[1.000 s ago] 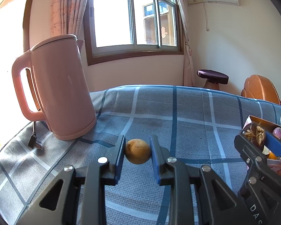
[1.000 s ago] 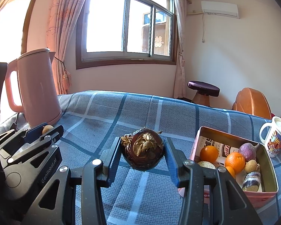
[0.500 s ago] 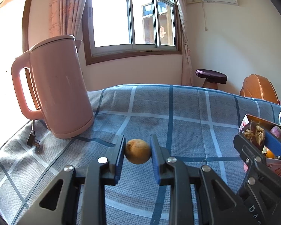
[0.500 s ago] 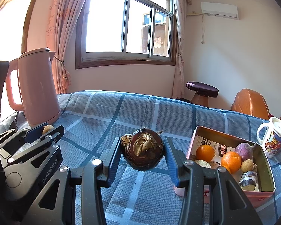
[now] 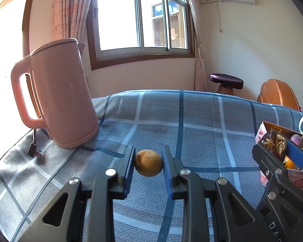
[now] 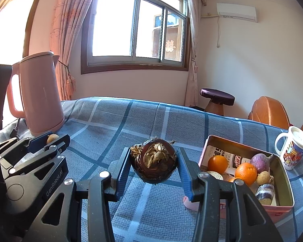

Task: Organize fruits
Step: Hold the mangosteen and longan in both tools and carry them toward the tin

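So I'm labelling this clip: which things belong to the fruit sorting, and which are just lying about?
Job: small tan fruit in left gripper; dark round fruit in right gripper; tin box; oranges.
Lying about: pink kettle, mug, stool.

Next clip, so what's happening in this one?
A person is sorting fruit with two handheld tools. The left tool is shut on a small tan fruit, and the right tool grips a dark brown fruit. Both are held above the checked cloth. The tin at right already holds oranges and other pieces.
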Available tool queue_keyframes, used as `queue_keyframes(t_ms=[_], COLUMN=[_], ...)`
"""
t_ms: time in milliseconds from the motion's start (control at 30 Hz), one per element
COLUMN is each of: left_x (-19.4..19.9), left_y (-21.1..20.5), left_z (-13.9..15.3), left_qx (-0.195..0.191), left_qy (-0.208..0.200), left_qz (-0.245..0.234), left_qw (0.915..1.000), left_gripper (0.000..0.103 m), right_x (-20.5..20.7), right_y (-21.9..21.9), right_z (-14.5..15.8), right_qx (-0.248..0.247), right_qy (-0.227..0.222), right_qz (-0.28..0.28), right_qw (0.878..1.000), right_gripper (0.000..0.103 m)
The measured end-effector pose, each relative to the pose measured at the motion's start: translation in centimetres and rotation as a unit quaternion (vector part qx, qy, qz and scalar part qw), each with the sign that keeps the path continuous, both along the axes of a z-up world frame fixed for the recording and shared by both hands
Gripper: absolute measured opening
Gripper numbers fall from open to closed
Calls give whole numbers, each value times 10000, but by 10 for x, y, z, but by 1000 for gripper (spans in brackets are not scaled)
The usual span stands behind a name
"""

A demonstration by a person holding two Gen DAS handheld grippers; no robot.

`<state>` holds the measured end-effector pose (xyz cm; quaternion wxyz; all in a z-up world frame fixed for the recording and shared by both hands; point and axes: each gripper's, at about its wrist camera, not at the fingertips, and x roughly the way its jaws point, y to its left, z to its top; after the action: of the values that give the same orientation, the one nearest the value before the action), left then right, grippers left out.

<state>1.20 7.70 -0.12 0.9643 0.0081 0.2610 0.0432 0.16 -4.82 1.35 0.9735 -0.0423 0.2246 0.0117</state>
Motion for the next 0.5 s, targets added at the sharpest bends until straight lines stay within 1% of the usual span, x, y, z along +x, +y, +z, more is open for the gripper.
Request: queue_keyframes(t_ms=[500], left_x=[-8], left_y=[-21], left_z=[0], left_qx=[44], left_qy=[22], left_qz=[-176], left_qw=[9998], left_gripper=[28], right_x=[-9], right_y=[-15], right_z=[1], right_qx=[-74], right_qy=[-29], right_qz=[-107], right_qw=[9999], right_gripper=[48])
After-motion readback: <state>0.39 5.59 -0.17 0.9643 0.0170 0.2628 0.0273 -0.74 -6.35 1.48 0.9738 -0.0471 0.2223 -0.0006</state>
